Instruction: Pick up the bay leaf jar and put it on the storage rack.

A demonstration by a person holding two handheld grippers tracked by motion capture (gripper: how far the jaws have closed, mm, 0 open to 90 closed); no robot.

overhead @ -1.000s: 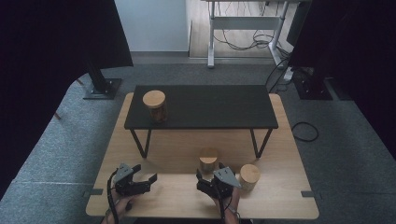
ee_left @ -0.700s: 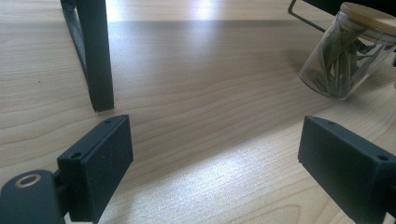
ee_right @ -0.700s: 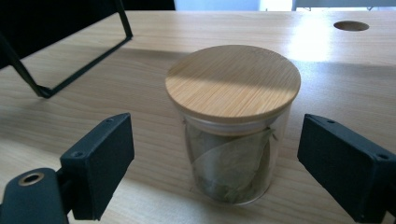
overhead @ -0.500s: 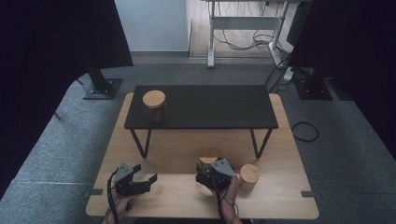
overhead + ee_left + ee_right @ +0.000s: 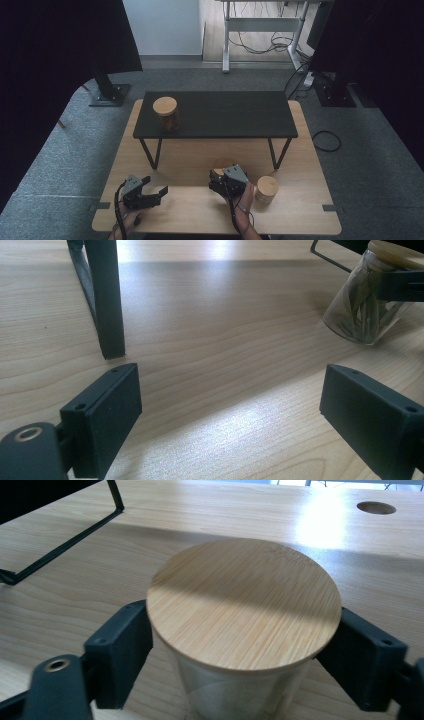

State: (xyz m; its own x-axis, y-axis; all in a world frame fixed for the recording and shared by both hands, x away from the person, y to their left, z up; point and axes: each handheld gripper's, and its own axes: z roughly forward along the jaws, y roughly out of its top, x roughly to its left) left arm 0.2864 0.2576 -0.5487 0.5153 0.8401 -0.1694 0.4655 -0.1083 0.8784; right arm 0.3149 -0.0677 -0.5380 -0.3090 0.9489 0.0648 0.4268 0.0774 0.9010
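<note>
Right gripper view: right gripper (image 5: 240,645), its jaws just closed in, clamps a lidded jar (image 5: 244,605) standing on the tabletop (image 5: 210,515), not yet lifted; a second jar (image 5: 266,189) waits beside, a third (image 5: 166,113) already sits on the shelf (image 5: 230,112); left gripper (image 5: 230,425) gapes idle.

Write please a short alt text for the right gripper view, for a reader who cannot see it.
A glass jar with a round bamboo lid stands between the two black jaws of the right tool, which have just been closing around it. It rests on a light wooden table.
</note>
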